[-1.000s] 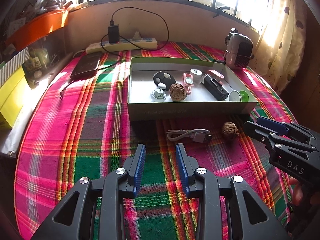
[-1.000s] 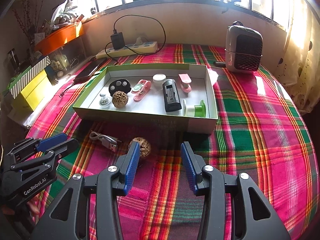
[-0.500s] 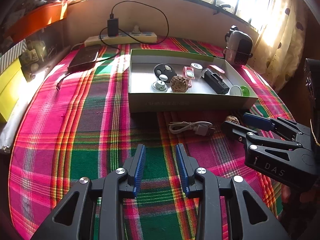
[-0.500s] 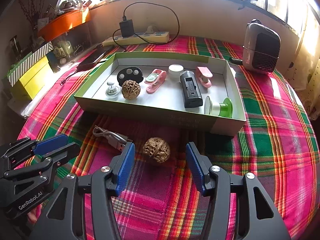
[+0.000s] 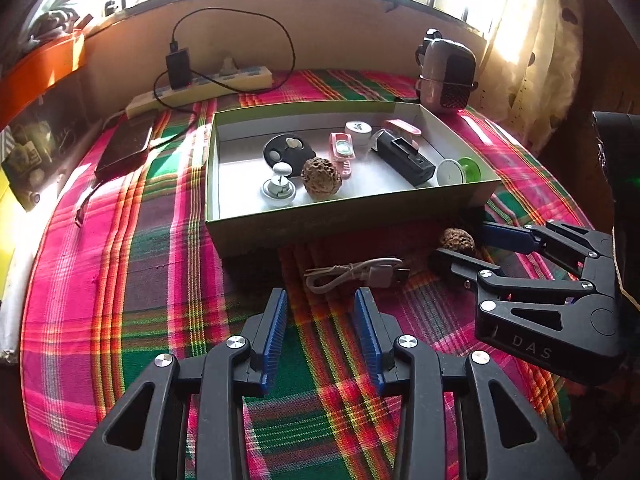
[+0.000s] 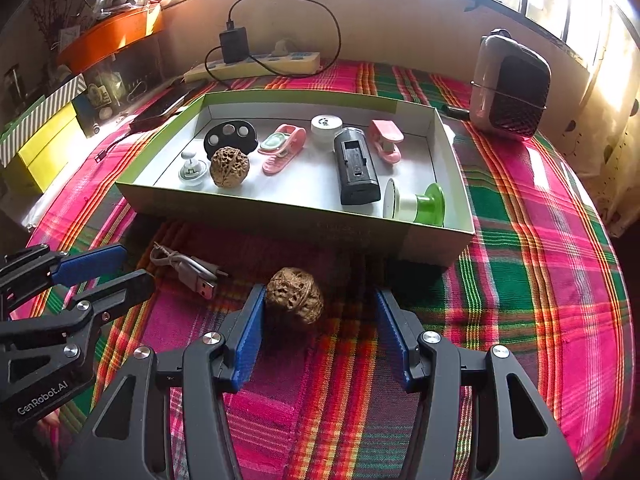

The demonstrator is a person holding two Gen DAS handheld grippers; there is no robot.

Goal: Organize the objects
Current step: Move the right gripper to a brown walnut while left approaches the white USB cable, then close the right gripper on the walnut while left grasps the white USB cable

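A brown walnut (image 6: 295,294) lies on the plaid cloth in front of the green-walled box (image 6: 280,210). My right gripper (image 6: 320,308) is open, its jaws on either side of the walnut, the left pad close to it. The walnut (image 5: 457,241) and right gripper (image 5: 464,246) also show in the left wrist view. A coiled white USB cable (image 5: 356,274) lies just beyond my left gripper (image 5: 321,312), which is open and empty. The cable (image 6: 186,268) also shows in the right wrist view. The box (image 5: 340,222) holds a second walnut (image 5: 321,173) and several small items.
A small heater (image 6: 510,88) stands behind the box on the right. A power strip (image 6: 256,65) with a charger lies by the back wall. A dark phone (image 5: 126,146) lies left of the box. Yellow boxes (image 6: 44,136) sit at the far left.
My right gripper has moved forward so that the walnut now sits between its open jaws. My left gripper has moved closer to the cable and the box.
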